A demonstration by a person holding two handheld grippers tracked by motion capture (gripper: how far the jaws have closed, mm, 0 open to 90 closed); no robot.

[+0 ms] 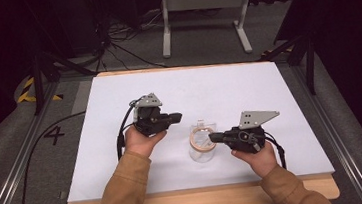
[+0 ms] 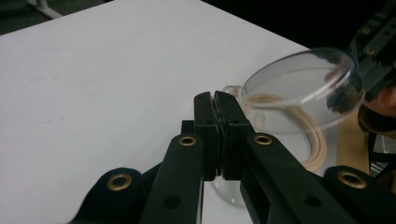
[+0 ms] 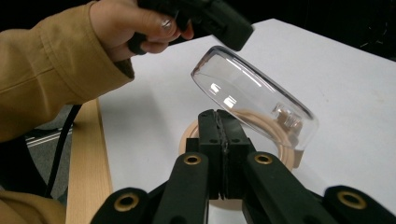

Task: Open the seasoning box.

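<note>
A clear glass jar [image 1: 203,151] stands near the front middle of the white table, with a tan ring [image 1: 196,143] around its mouth. Its clear hinged lid [image 3: 254,95] is tipped up and open, also seen as a clear lid [image 2: 303,88] in the left gripper view. My right gripper [image 1: 211,137] is shut, its tips at the jar's rim on the right side; the jaws [image 3: 218,119] press together with nothing visible between them. My left gripper [image 1: 178,116] hovers left of the jar and a little above it, shut and empty [image 2: 215,100].
A white mat [image 1: 123,152] covers a wooden tabletop whose bare edge [image 1: 198,200] runs along the front. Metal rails flank the table, a black cable [image 1: 34,161] trails at the left, and a white frame [image 1: 205,9] stands on the floor behind.
</note>
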